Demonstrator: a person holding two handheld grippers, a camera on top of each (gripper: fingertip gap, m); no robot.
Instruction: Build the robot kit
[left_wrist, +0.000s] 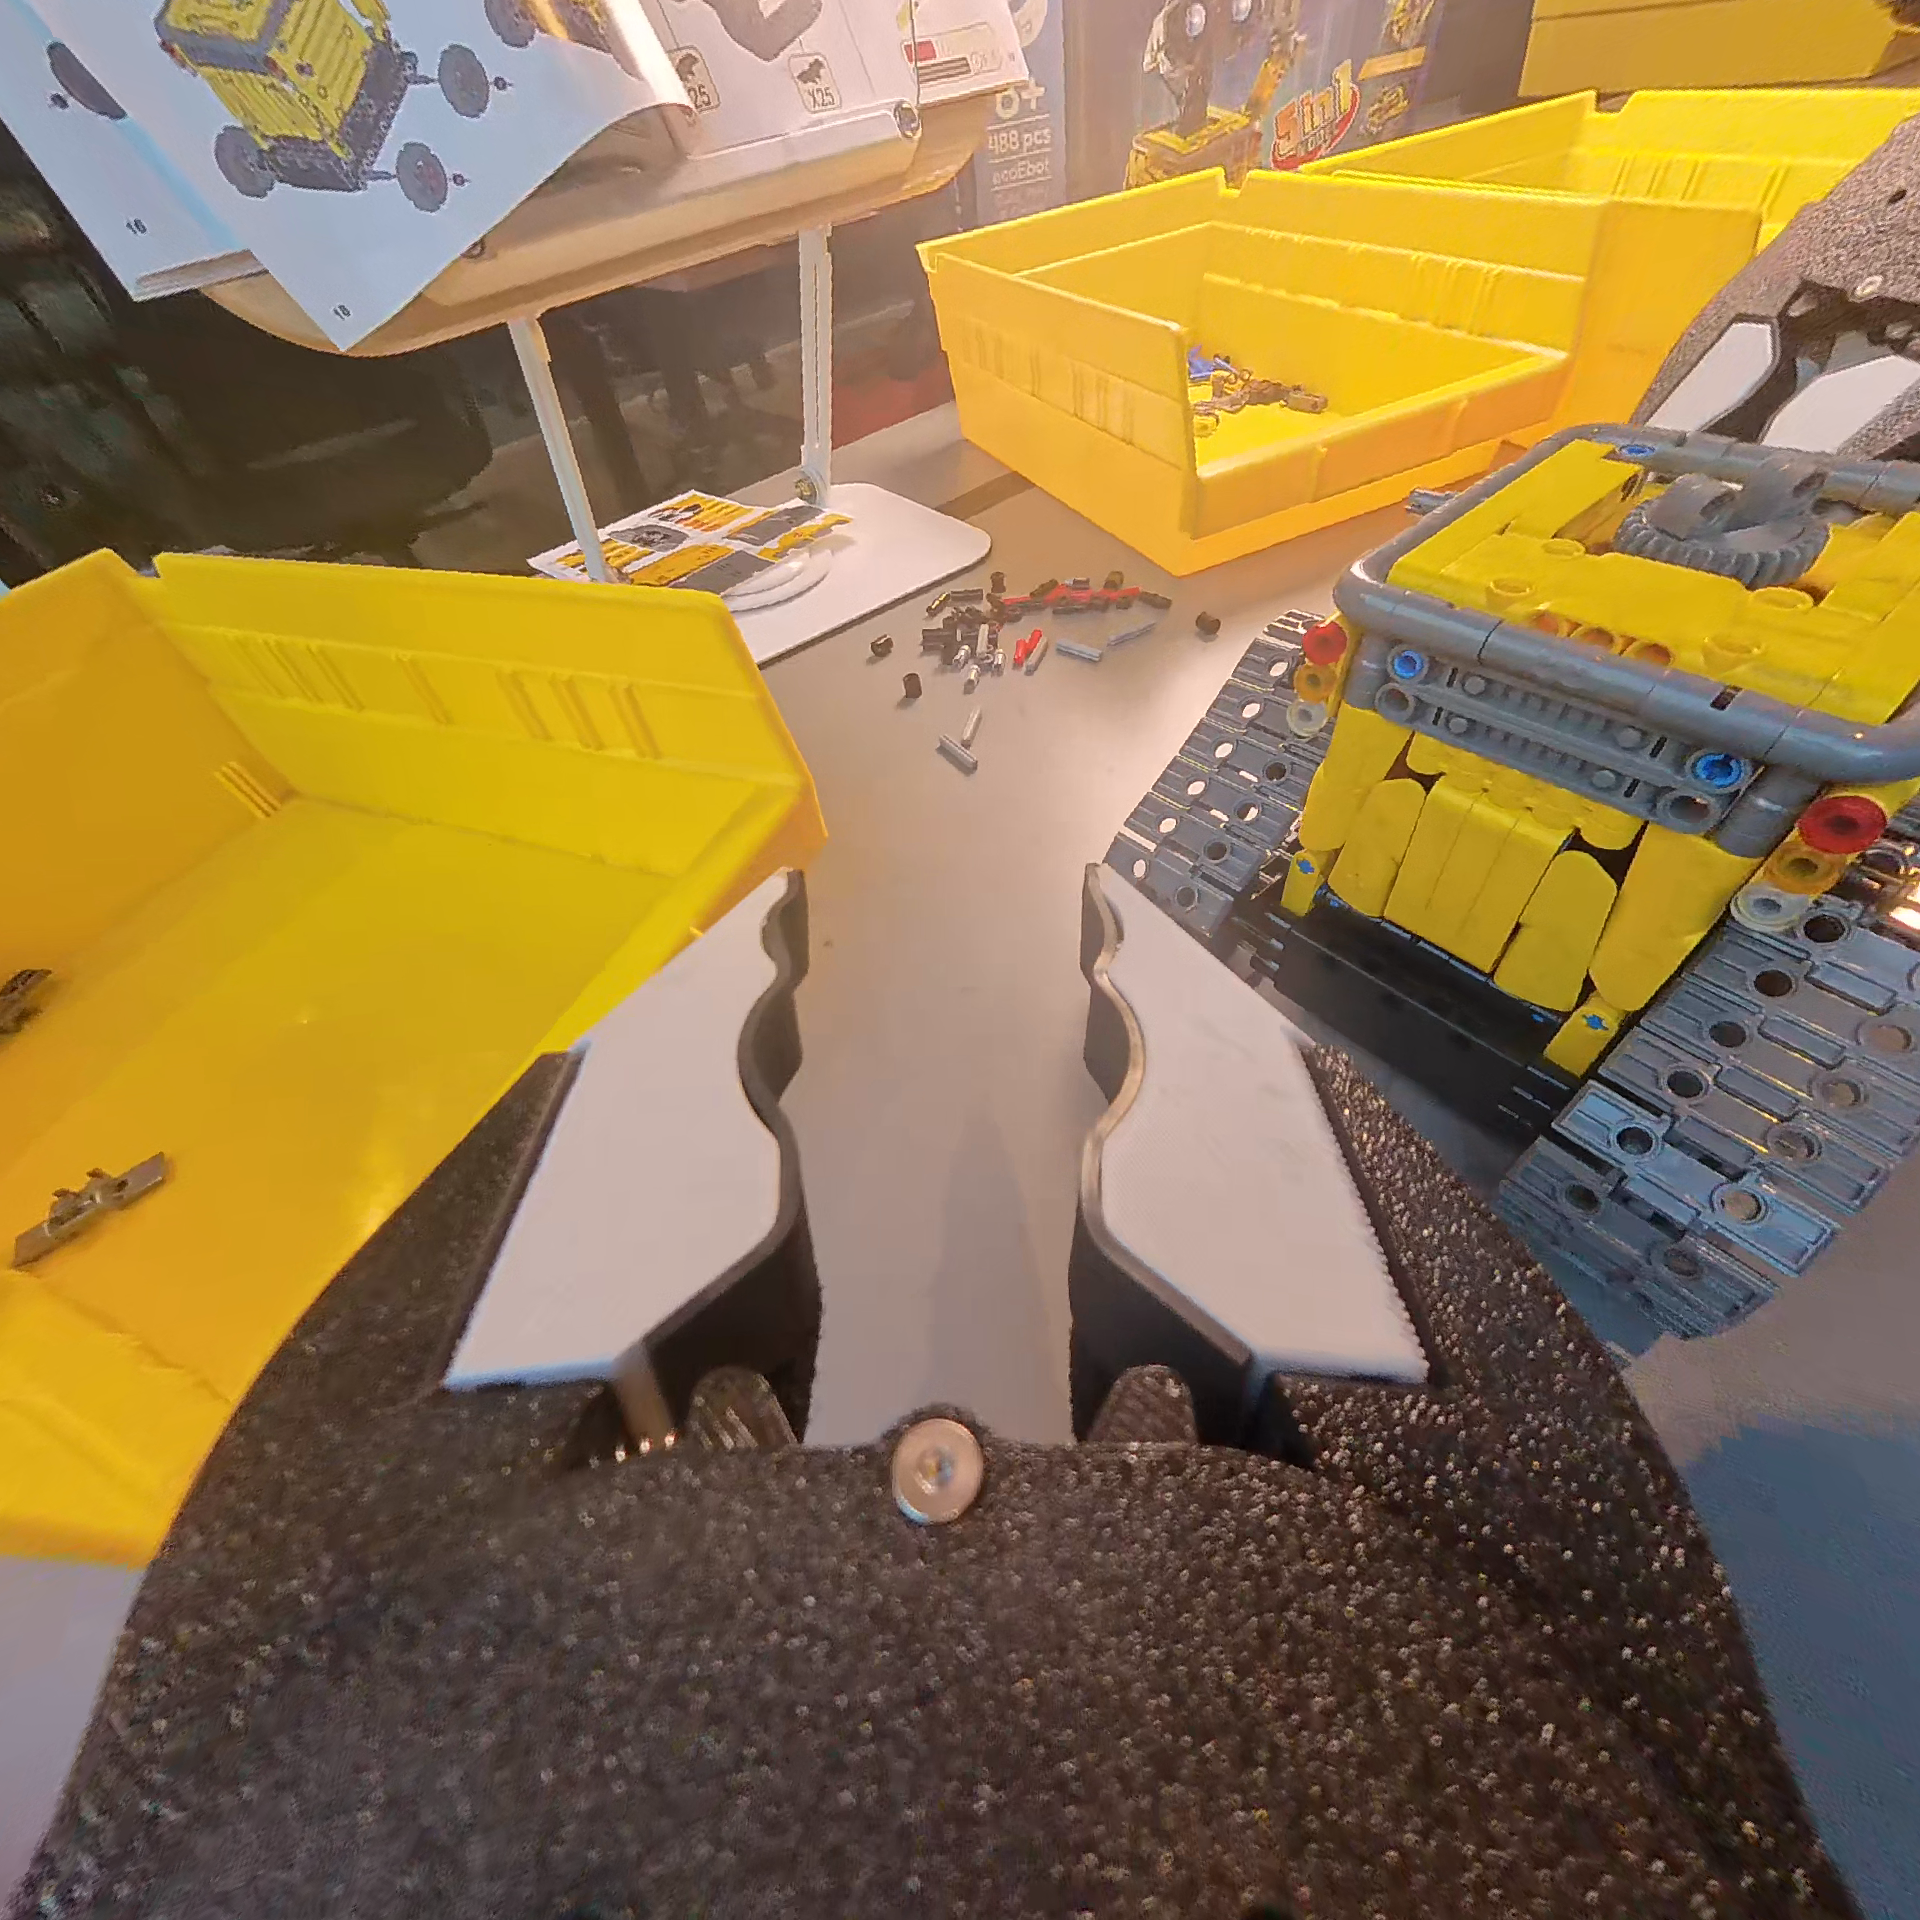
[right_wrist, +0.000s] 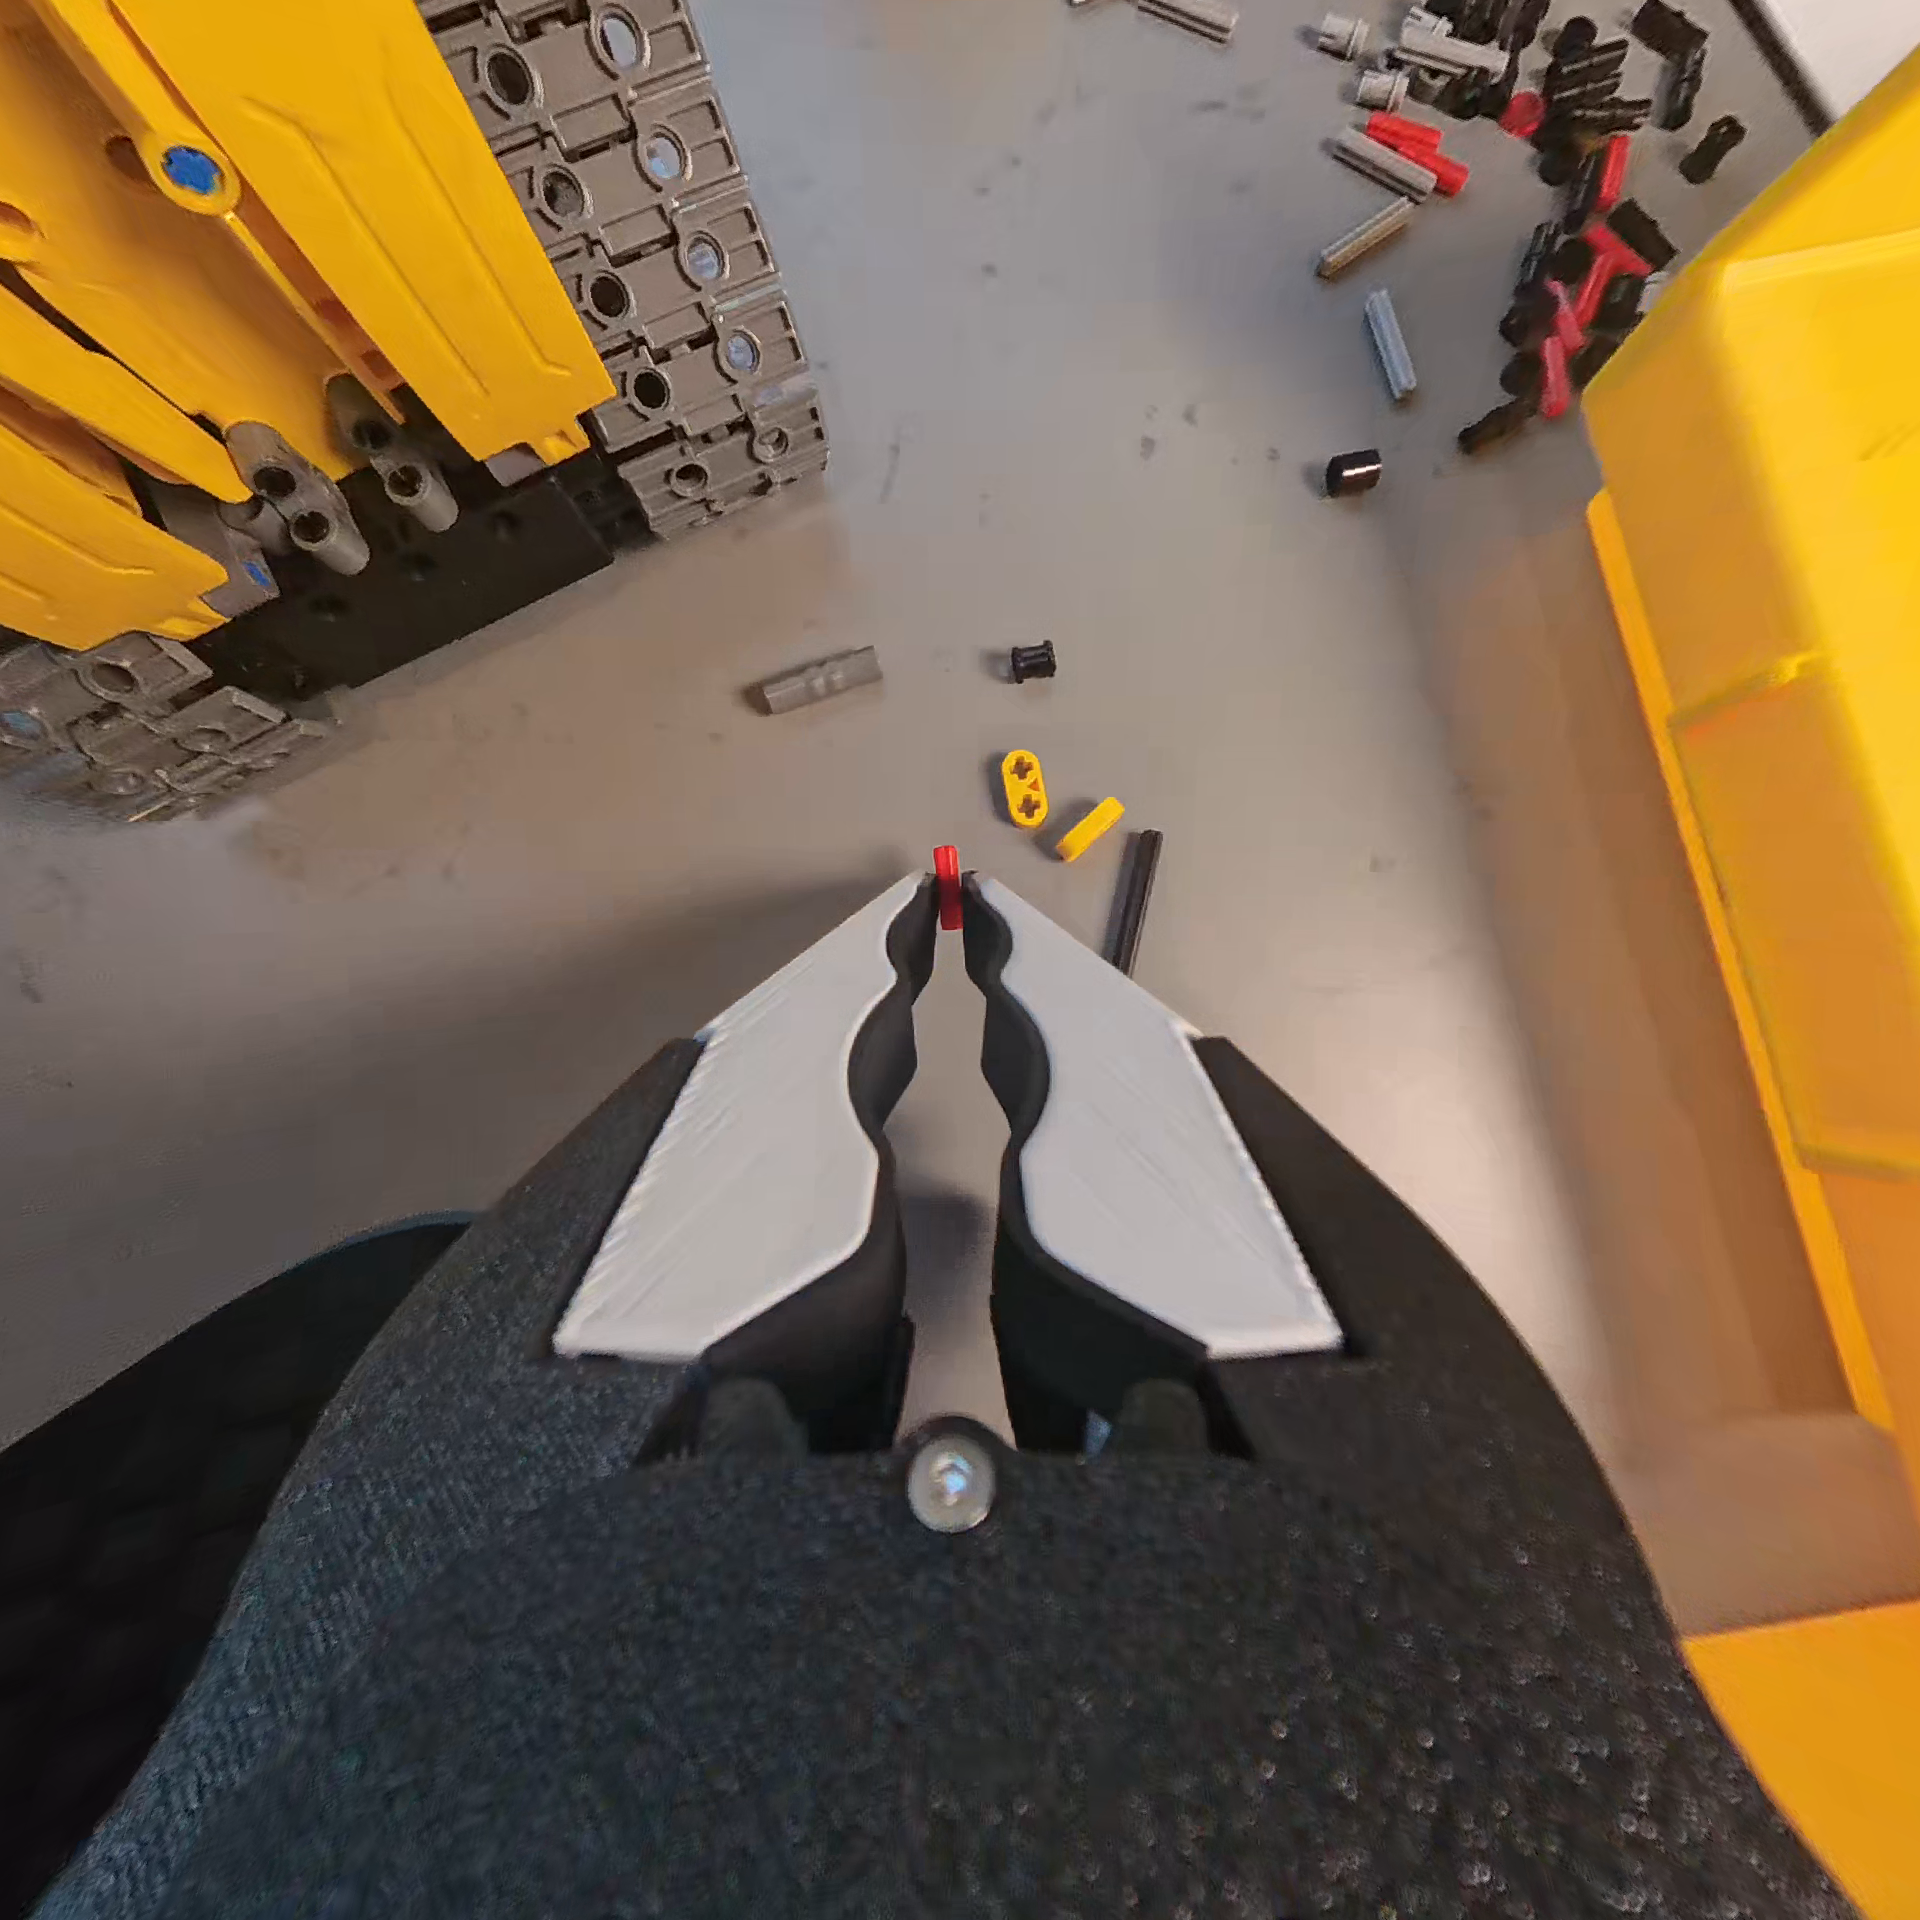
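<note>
My left gripper (left_wrist: 943, 914) is open and empty above the grey table, between a yellow bin (left_wrist: 343, 894) on its left and a yellow brick-built tracked vehicle (left_wrist: 1621, 769) on its right. My right gripper (right_wrist: 947, 883) is shut on a small red piece (right_wrist: 947, 883) held at its fingertips, just above the table. Near it lie a yellow two-hole link (right_wrist: 1024, 790), a short yellow bar (right_wrist: 1089, 828), a black axle (right_wrist: 1132, 899), a black bush (right_wrist: 1033, 662) and a grey connector (right_wrist: 819, 681). The vehicle's grey track (right_wrist: 665, 260) is at the upper left.
A pile of black, red and grey pins (left_wrist: 997, 634) (right_wrist: 1558, 208) lies on the table. Yellow bins (left_wrist: 1278, 364) (right_wrist: 1787, 727) stand behind and to the right. An instruction sheet on a white stand (left_wrist: 831, 520) is at the back left. The other gripper (left_wrist: 1808, 312) shows at the far right. My hands' fingertips stand some 30 cm from each other. The black bush (right_wrist: 1033, 662) lies some 5 cm from my right tips, 25 cm from my left tips.
</note>
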